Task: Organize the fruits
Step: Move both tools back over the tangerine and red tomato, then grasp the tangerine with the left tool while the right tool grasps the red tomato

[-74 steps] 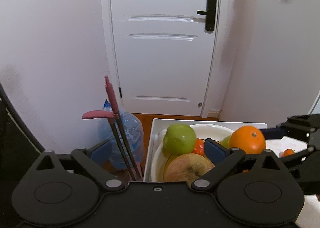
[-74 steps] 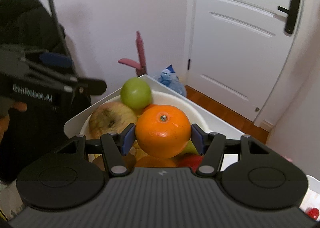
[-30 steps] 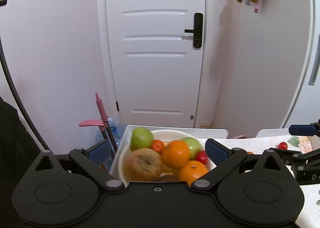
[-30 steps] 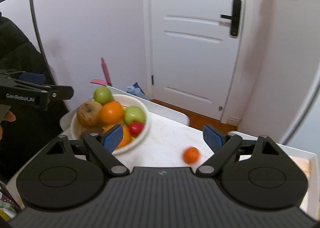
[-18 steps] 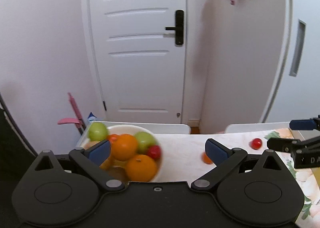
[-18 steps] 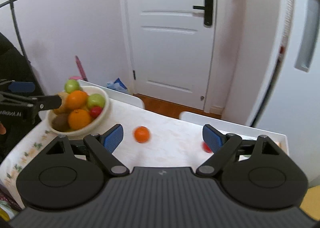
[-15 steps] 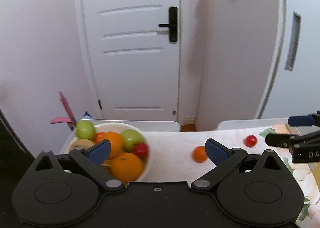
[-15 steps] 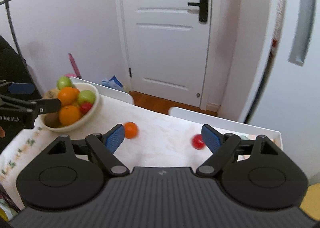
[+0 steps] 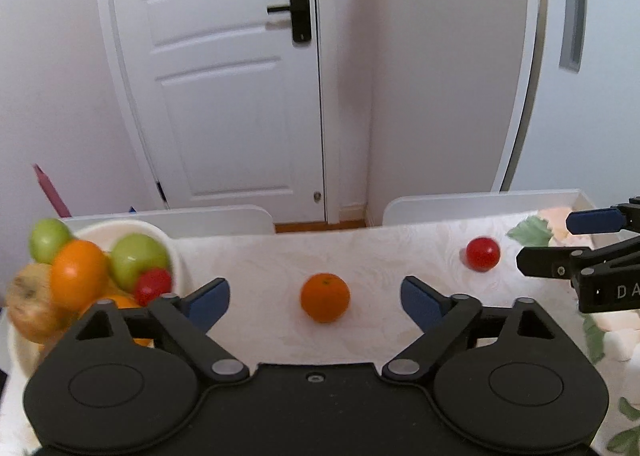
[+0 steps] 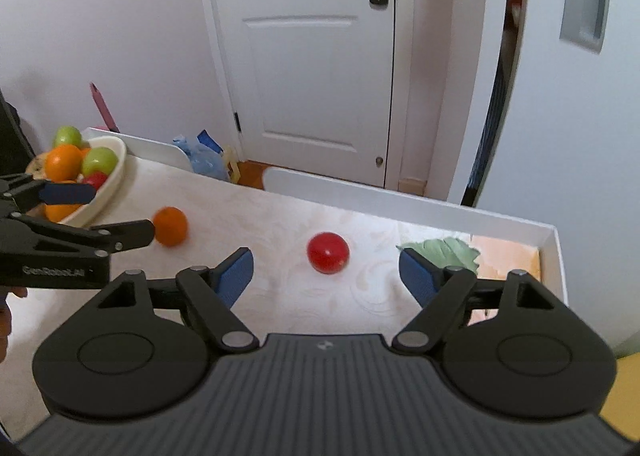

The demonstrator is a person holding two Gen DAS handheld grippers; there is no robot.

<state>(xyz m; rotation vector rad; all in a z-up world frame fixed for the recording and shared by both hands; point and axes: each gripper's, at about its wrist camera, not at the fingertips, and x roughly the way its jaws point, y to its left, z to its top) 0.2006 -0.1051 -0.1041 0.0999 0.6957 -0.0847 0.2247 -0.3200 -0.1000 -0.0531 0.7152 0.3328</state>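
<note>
Left gripper: blue-padded fingers wide yet just narrowing, empty, framing the small round orange fruit on the marbled white bench, apparently lined up for pickup. Right gripper: likewise wide, closing, empty, bracketing the glossy red round fruit. Beyond, left: white bowl heaped with fruit, probably the destination.

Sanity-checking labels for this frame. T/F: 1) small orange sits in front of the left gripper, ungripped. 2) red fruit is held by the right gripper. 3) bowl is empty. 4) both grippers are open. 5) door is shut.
1) True: the small orange lies on the table, ahead of the left gripper, whose jaws have just been closing with nothing touched.
2) False: the red fruit lies loose ahead of the right gripper.
3) False: the bowl is full of fruit.
4) True.
5) True: the door is closed.
</note>
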